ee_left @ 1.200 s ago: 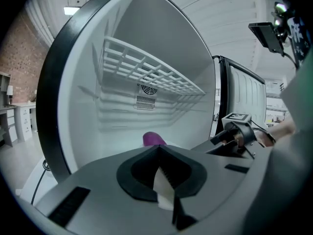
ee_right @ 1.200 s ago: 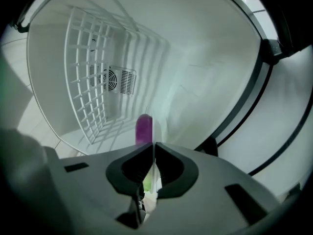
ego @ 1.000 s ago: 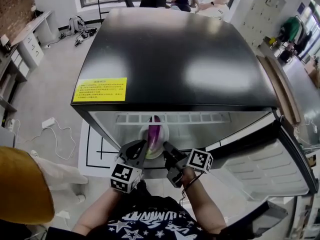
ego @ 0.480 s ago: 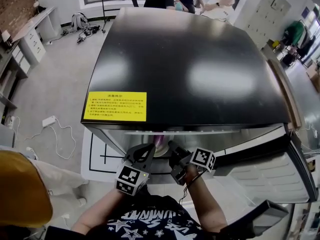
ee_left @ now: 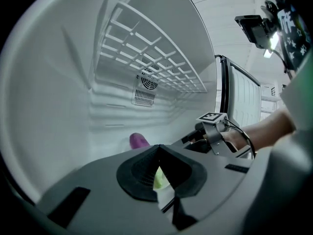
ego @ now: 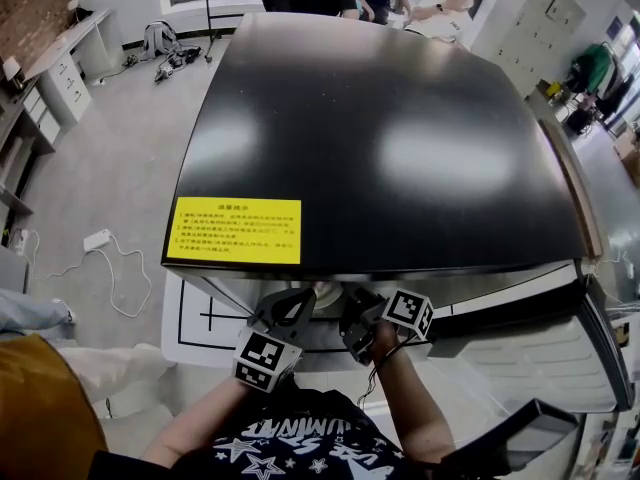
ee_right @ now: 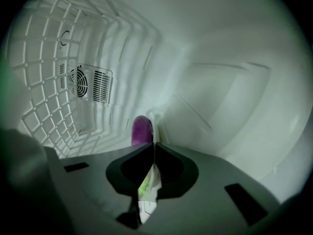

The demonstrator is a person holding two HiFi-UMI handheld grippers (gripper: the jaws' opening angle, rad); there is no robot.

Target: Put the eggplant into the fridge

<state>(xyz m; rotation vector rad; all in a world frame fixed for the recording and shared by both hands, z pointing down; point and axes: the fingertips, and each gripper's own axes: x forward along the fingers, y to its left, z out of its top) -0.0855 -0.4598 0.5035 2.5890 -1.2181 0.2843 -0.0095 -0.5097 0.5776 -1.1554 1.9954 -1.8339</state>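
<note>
Pinching the plate [ee_right: 146,182] rim inside the fridge [ego: 380,138], left gripper [ee_left: 159,150] and right gripper [ee_right: 153,146] both have fingers [ee_right: 132,168] clamped together on it. Eggplant [ee_right: 142,130], just beyond them, looks glossy and roll-prone; hold the plate level

Each gripper view shows only the purple end of the eggplant [ee_left: 139,140] and a sliver of the plate [ee_right: 153,116] past the jaws, the fridge top [ego: 380,138] hides them almost wholly in the head view, and the print on the yellow label [ego: 238,231] is too small to read.

Purple eggplant [ee_right: 142,130] on white plate [ee_right: 154,121] — inside open fridge [ee_right: 234,82]
</note>
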